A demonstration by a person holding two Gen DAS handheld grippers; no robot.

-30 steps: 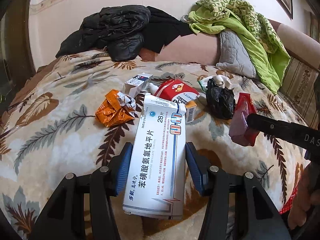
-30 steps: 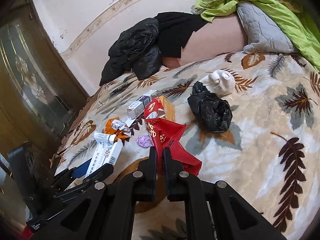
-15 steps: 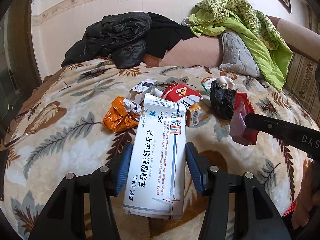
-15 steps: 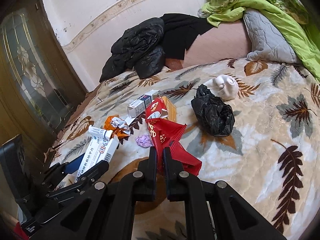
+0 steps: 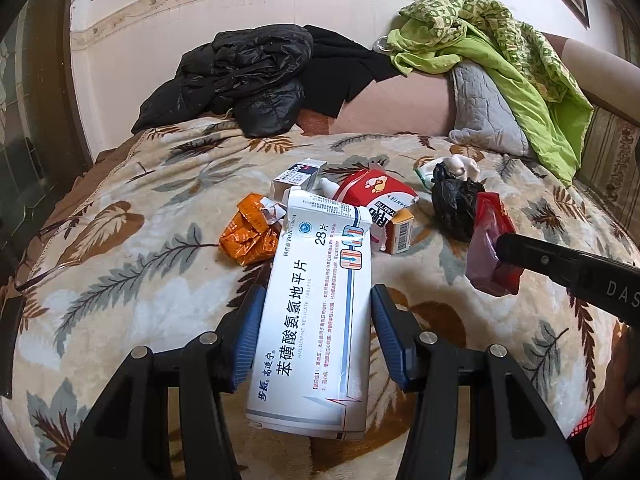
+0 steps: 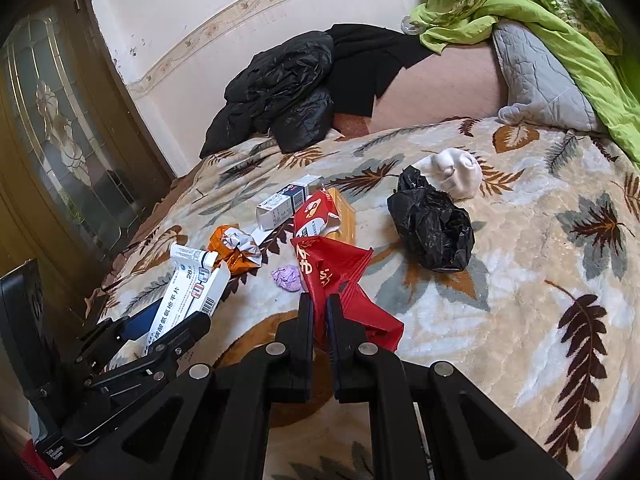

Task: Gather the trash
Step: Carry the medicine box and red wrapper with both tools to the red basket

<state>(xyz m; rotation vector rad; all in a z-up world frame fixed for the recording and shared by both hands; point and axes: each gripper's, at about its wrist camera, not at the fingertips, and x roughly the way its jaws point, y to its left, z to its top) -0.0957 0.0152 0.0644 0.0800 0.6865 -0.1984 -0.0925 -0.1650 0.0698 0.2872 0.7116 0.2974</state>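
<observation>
Red wrapper [image 6: 344, 280] is pinched in the right gripper [image 6: 319, 312]; left gripper [image 5: 316, 332] clamps the white box [image 5: 320, 300], long axis pointing away toward the trash.

Bed [image 5: 132, 248] under a cream blanket with brown and grey leaf print. White wall [image 5: 168, 56] behind, scuffed, with a patterned border strip [image 6: 224, 28]. Black jackets [image 5: 248, 80] piled at the head, grey quilted pillow [image 6: 536, 76] and green bedding [image 5: 520, 60] to the right. Dark wooden door with ornate glass panel [image 6: 60, 128] on the left. Daylight, soft.
</observation>
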